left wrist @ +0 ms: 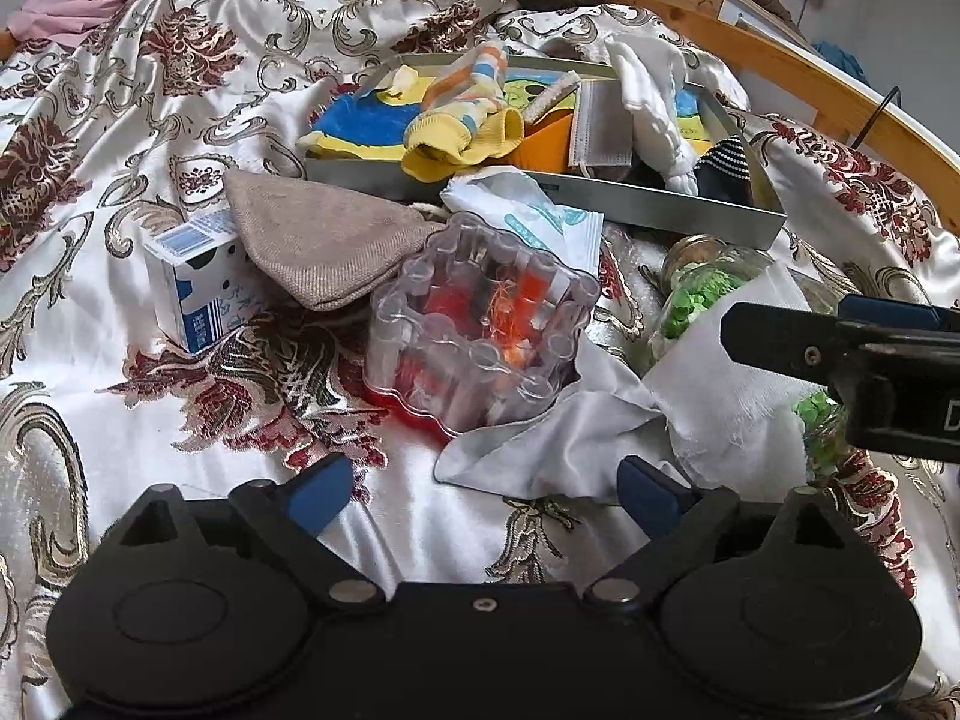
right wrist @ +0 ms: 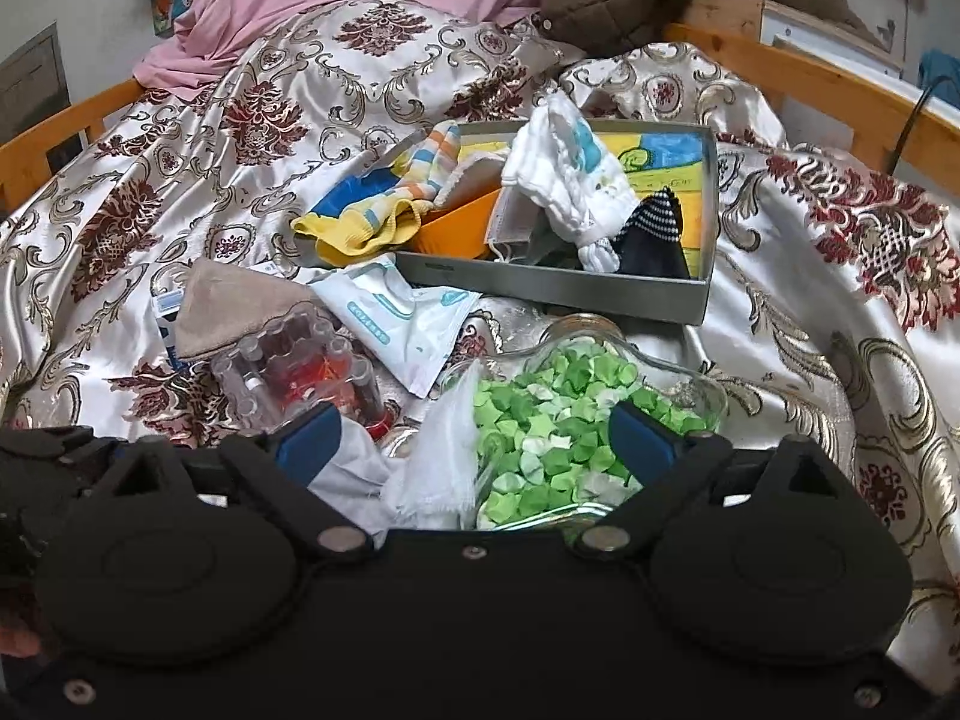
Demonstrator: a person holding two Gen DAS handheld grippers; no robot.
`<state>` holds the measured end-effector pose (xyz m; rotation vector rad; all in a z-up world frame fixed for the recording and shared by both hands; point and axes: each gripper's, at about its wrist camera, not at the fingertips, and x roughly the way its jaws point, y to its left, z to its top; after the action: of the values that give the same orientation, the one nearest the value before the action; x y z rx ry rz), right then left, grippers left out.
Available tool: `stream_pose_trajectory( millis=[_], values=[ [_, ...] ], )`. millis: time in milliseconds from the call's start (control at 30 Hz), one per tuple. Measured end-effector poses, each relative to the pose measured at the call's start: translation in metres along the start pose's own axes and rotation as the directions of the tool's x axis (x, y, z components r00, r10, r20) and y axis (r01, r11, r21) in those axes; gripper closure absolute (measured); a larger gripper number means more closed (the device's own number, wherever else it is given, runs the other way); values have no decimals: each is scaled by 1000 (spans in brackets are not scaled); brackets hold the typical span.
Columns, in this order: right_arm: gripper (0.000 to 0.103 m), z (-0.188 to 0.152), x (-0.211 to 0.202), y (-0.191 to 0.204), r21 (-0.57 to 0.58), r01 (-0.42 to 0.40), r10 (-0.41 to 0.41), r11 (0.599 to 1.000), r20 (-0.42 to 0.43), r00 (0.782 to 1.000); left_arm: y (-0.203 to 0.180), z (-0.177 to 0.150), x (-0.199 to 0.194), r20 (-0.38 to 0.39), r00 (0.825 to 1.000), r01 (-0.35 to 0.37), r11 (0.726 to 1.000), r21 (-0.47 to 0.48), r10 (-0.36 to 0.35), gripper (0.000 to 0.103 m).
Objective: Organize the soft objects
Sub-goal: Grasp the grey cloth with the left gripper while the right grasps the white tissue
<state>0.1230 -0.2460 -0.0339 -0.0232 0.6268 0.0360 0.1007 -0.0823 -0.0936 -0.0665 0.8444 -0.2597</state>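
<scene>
the left gripper is released, its blue fingers wide apart and holding nothing, low over the satin bedspread. just beyond it lies a pale grey cloth, flat on the cover, with a white tissue touching its right side. the right gripper is also released and empty; it hangs just above the same tissue and the near end of a glass jar full of green paper stars.

these two soft pieces seem the next to be taken. to do it well, the fingers should close on a raised fold of the tissue only, not on the jar, which is hard and touches the tissue. the cloth's far edge goes under a clear plastic box of thread, so it is better pulled toward the near side.

further off are a beige pouch, a milk carton on the left, and a white packet. beyond them stands the grey tray, already holding a yellow striped sock, a white cloth and a face mask. its right far corner looks the most open. the left side of the bed gives free room; the wooden rail limits the right.
</scene>
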Motion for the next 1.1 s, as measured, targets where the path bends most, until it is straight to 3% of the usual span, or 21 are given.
stream_pose_trajectory(
  millis=[167, 300, 533, 700, 867, 967, 1100],
  values=[
    [29, -2, -1, 2, -19, -21, 21, 1000, 22, 1000, 1, 0, 0, -5, 1000, 13, 1000, -7, -13, 24],
    [41, -3, 0, 5, -46, -32, 33, 998, 32, 999, 2, -1, 1, -16, 999, 28, 999, -17, -28, 27],
    [47, -6, 1, 8, -110, -50, 55, 993, 45, 997, 5, -2, 3, -42, 997, 57, 997, -49, -59, 42],
    [67, -8, 0, 12, -159, -26, 34, 987, 53, 998, 4, -3, 3, -44, 997, 68, 996, -50, -70, 51],
    [79, -7, -4, 9, -159, -52, 57, 986, 31, 998, 5, -3, 2, -53, 995, 81, 995, -52, -84, 69],
    [90, -9, -3, 7, -153, -53, 55, 987, 10, 998, 4, -3, 1, -59, 993, 100, 994, -51, -103, 85],
    [97, -8, -9, 1, -96, -59, 60, 994, 3, 998, 1, -3, -3, -57, 991, 122, 992, -40, -124, 93]
  ],
)
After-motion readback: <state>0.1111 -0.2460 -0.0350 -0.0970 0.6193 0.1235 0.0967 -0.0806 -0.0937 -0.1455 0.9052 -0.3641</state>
